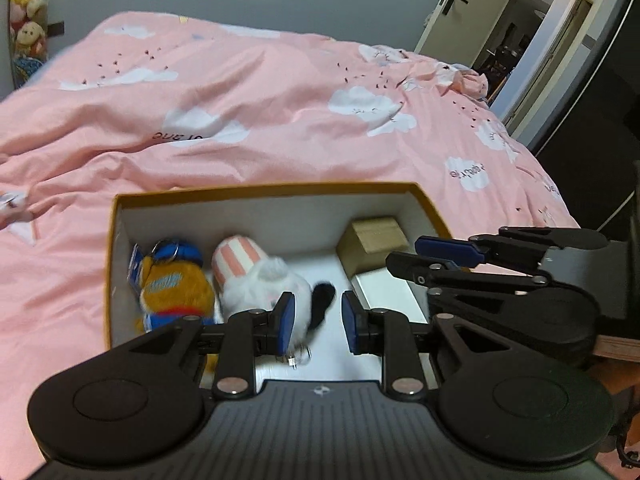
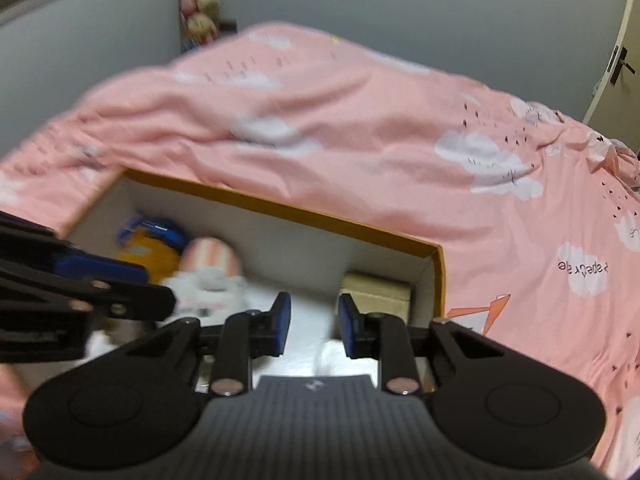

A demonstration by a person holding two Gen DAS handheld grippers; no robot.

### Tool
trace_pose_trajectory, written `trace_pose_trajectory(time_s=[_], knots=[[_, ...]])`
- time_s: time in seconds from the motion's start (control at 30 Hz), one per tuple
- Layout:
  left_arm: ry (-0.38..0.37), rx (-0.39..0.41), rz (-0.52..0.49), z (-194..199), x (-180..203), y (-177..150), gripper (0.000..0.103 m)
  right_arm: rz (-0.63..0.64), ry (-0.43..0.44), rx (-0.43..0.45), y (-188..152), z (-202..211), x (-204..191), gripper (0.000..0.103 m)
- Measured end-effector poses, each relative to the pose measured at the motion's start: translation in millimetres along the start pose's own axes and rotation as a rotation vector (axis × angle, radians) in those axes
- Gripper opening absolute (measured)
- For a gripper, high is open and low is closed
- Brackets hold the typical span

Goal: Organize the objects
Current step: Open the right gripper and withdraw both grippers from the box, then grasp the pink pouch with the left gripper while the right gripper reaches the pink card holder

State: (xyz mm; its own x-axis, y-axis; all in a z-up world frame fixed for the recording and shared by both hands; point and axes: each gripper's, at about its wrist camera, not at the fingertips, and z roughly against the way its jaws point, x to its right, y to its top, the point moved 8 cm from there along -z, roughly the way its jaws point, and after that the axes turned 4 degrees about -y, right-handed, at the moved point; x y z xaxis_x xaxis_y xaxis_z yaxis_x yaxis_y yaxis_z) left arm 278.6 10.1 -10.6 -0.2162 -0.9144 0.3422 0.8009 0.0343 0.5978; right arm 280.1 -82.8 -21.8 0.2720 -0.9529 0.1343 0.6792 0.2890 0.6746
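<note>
Open box (image 1: 256, 190) with mustard-yellow rim and white inside sits on a bed (image 1: 248, 92) covered in a pink quilt with white clouds. Inside, at the box's left end: orange plush (image 1: 174, 288) with blue cap and a key ring, lying against the left wall. Just right of it, touching: white plush (image 1: 260, 284) with a pink-and-white striped hat; a black patch shows at its right side. Right far corner of the box: small tan carton (image 1: 374, 240), set against the right wall, well apart from the plushes. A pale flat item lies along the right wall in front of the carton; too unclear to name. Left gripper (image 1: 316, 322) hangs over the near middle of the box, pointing down into it; jaws stand narrowly apart with a clear gap, nothing gripped, the white plush showing just beyond the left pad. Right gripper (image 2: 311, 324) hangs over the box's right half, near the carton; jaws likewise narrowly apart, empty, bare white floor of the box seen between the pads. In the left view the right gripper's fingers lie just beside on the right, over the box's right wall. Right view is blurred. Grey wall behind the bed; open door (image 1: 476, 8) at the far right; shelf of soft toys (image 1: 28, 12) at the far left.
</note>
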Motion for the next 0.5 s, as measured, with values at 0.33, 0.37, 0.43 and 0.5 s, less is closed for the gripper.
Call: trace_pose_trajectory(time_s=[0.33,0.37,0.43,0.5], knots=[[-0.041,-0.02,0.013,49.8,36.8,-79.5,0.029,-0.153,0.056,0.1,-71.3,97.1,-23.7,0.028],[-0.04,-0.029,0.013,51.5,38.4,-87.5,0.029,-0.166,0.059,0.091,-80.9,101.5,-26.7,0.028],[-0.032,-0.058,0.0,52.4,39.9,-105.3,0.029,-0.187,0.068,0.061,-101.8,107.3,-33.2,0.028],[-0.02,-0.103,0.004,51.3,36.7,-124.1,0.029,-0.189,0.079,0.016,-121.8,108.7,-41.4,0.028]])
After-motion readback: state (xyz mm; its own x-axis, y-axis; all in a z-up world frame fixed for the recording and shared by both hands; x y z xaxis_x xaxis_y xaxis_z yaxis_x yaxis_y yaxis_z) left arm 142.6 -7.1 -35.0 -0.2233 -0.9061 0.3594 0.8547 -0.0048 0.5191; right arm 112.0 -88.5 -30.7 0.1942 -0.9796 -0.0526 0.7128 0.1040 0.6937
